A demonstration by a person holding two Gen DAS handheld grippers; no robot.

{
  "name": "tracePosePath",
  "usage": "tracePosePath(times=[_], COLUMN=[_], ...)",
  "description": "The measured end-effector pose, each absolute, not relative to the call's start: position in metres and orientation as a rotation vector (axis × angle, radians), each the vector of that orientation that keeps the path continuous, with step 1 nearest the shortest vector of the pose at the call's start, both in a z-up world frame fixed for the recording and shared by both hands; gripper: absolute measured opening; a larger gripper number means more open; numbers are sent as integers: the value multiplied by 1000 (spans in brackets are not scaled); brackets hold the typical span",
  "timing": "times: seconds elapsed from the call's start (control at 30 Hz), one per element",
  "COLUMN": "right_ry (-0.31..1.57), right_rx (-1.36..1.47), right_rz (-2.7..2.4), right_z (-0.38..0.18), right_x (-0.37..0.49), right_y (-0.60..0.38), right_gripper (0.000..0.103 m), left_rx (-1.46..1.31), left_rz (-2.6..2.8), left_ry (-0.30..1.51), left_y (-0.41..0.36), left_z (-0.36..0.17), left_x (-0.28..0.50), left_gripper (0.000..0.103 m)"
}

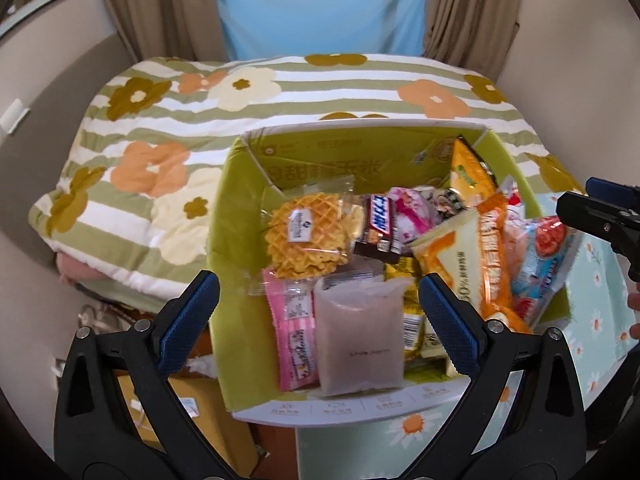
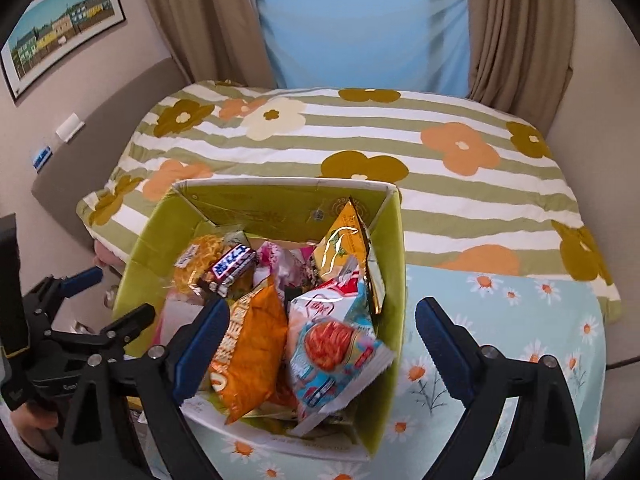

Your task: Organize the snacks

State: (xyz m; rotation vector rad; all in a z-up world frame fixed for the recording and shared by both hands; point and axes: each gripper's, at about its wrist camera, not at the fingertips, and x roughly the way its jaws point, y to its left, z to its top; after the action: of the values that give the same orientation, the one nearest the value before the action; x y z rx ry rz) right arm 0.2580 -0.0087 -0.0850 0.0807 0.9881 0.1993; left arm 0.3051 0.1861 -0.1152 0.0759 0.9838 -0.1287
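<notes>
An open green cardboard box (image 1: pixel 236 208) (image 2: pixel 394 280) stands on a daisy-print cloth and is full of snacks. In the left wrist view I see a waffle packet (image 1: pixel 304 236), a chocolate bar (image 1: pixel 380 228), a pink packet (image 1: pixel 292 332), a pale frosted packet (image 1: pixel 360 340) and an orange bag (image 1: pixel 480 256). My left gripper (image 1: pixel 320 320) hangs open above the box's near side, holding nothing. My right gripper (image 2: pixel 324 344) is open over the orange bag (image 2: pixel 248 344) and a blue-white packet (image 2: pixel 336 352), its pads clear of both. A gold bag (image 2: pixel 348 244) leans at the back.
A striped quilt with big flowers (image 2: pixel 440 200) covers the bed behind the box. The light blue daisy cloth (image 2: pixel 520 320) spreads out to the right. Brown cartons (image 1: pixel 192 400) sit low on the left. Curtains and a blue panel close off the back.
</notes>
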Motion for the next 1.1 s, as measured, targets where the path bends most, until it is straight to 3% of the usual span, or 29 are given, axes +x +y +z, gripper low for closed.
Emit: tracePosePath(times=[0.33, 0.67, 1.1], right_ry=[884, 677, 596], right_rx=[83, 58, 44], right_rz=[181, 57, -62], right_z=[-48, 20, 16], right_x=[208, 104, 26], right_y=[-41, -87, -102], right_gripper=[93, 93, 93], left_rx=[10, 10, 7], left_rz=[-99, -110, -127], left_ry=[864, 576, 520], left_y=[159, 115, 95], left_z=[-62, 19, 25], left_x=[247, 143, 75], left_gripper=[99, 103, 103])
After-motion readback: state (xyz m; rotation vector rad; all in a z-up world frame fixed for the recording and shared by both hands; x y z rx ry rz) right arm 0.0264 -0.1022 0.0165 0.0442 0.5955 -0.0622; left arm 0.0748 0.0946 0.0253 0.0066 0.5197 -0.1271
